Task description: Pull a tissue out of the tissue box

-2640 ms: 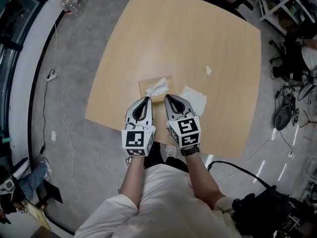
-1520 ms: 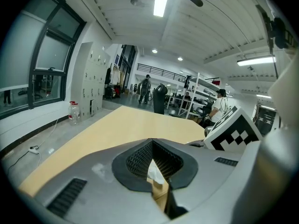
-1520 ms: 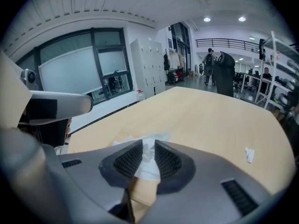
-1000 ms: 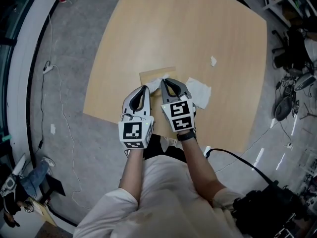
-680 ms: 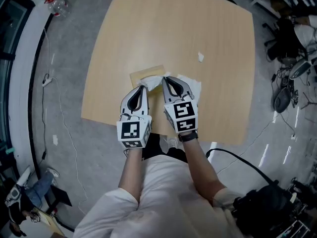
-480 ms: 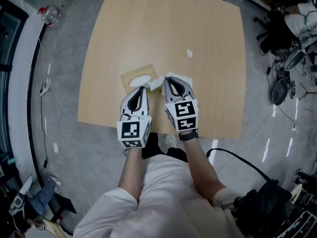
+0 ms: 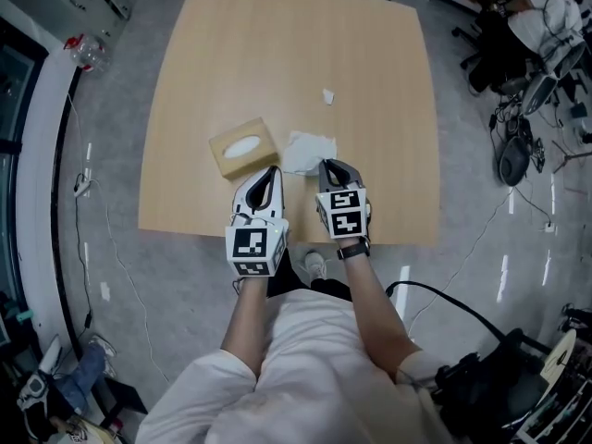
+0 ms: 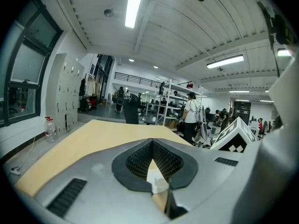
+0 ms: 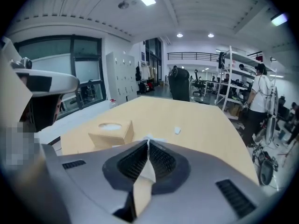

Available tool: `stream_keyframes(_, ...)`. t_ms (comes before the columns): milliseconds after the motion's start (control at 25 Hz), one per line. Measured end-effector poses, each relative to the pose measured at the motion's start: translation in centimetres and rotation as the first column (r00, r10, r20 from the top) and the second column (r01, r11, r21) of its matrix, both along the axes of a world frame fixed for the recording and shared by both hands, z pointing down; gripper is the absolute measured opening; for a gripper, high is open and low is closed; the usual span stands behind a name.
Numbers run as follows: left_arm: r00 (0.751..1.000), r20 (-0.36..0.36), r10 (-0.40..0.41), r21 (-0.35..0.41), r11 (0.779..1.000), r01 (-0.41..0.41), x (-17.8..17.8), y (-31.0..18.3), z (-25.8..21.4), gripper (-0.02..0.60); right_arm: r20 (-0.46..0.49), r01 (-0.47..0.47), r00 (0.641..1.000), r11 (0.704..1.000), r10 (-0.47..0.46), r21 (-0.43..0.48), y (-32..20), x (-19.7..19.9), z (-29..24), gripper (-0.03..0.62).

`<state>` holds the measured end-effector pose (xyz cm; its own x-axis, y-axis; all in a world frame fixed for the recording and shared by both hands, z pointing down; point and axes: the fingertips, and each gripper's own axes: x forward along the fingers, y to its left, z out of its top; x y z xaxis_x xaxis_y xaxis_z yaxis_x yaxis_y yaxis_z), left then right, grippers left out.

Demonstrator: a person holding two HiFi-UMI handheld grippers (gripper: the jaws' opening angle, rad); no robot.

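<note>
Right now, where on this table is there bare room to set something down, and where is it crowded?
The far half of the table, beyond the white scrap, is bare, as is the strip right of the tissues. The near edge is crowded: tissue box, tissues, and the left gripper and right gripper side by side.

This is a large open lab or workshop hall. Beyond the table (image 7: 296,54) stand metal racks (image 9: 240,73) of gear, people (image 8: 191,113) beside them, and a railed mezzanine (image 9: 191,56) above. Left of the table are grey lockers (image 8: 65,97) and tall windows (image 8: 21,85). Cables (image 7: 507,123) sprawl on the floor to its right.
</note>
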<state>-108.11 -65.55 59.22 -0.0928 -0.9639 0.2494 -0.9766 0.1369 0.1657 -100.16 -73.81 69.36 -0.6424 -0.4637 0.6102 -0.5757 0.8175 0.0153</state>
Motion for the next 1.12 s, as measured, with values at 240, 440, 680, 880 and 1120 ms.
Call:
stream_keyframes(240,0.999,0.031,-0.028,0.018,0.999,0.028,1.9,2.0,-1.4,0.001,-0.023,0.005,1.000,0.998,-0.007,-0.068,1.7,2.5,2.4,0.011)
stream_keyframes(440,0.997,0.018,-0.070,0.038,0.997,0.070,3.1,4.2,-3.2,0.000,-0.049,0.024,0.998,1.000,-0.025,-0.017,2.4,4.0,1.7,0.015)
stream_keyframes(680,0.993,0.035,-0.109,0.047,0.993,0.107,5.1,7.0,-4.3,0.000,0.004,0.020,1.000,1.000,-0.020,0.000,2.8,5.5,-0.1,0.077)
stream_keyframes(880,0.988,0.051,-0.147,0.081,0.986,0.143,6.6,8.8,-5.9,0.001,0.157,0.028,0.987,0.999,-0.033,0.036,3.2,6.3,-5.4,0.077)
stream_keyframes(1120,0.968,0.093,-0.232,0.176,0.961,0.214,7.1,11.0,-10.0,0.000,0.347,0.214,0.904,0.968,-0.248,0.134,8.5,3.8,-14.8,0.003)
